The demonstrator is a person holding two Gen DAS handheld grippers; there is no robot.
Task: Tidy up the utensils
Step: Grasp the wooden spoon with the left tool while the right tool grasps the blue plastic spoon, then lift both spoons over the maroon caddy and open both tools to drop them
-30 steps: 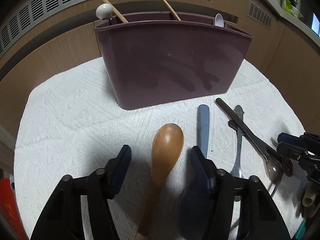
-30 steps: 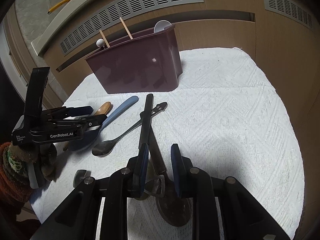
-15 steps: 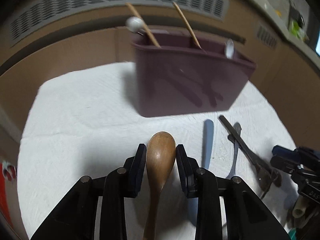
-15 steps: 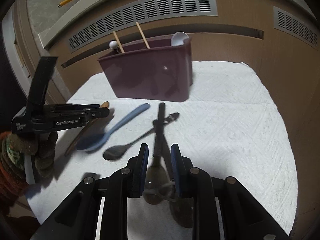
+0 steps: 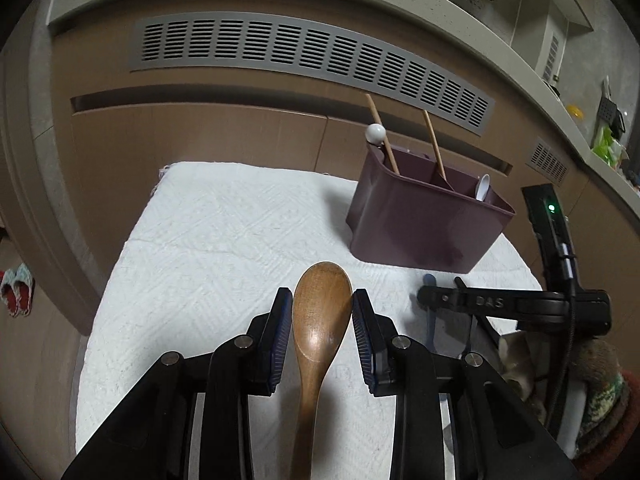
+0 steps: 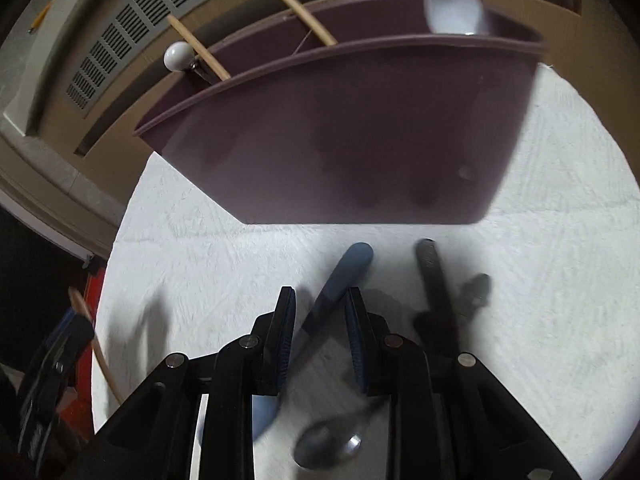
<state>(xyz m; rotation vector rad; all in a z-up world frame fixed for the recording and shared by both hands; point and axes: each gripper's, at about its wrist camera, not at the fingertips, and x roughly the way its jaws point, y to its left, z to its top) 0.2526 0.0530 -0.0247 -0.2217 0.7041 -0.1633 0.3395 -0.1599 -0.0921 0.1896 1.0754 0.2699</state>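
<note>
1. Edges and free room, left wrist view. The white towel (image 5: pixel 224 240) spread wide and bare ahead and to the left of the left gripper (image 5: pixel 322 300); its far edge met the wooden cabinet front (image 5: pixel 200 136), and its left edge dropped off beside the gripper's left arm.
2. The purple utensil caddy (image 5: pixel 424 232) stood ahead and to the right of the left gripper, well apart from it, with two chopsticks (image 5: pixel 434 148) and a white spoon (image 5: pixel 483 188) leaning out over its rim.
3. The right gripper (image 6: pixel 320 300) faced the caddy's front wall from close by, with a strip of bare towel between its fingertips and the base of that wall.
4. Left gripper. Its jaws had just closed and stood at a moderate gap, both blue pads pressed against the bowl of the wooden spoon (image 5: pixel 322 312), whose handle ran back between the fingers. The spoon appeared lifted off the towel.
5. Right gripper. Its jaws stood narrow but apart, gripping nothing. The blue spoon (image 6: pixel 340 280) lay on the towel below them, its handle crossing the gap diagonally.
6. Just right of the right gripper lay a dark-handled utensil (image 6: pixel 434 280). Beneath the gripper body lay a metal spoon (image 6: pixel 332 444), blurred.
</note>
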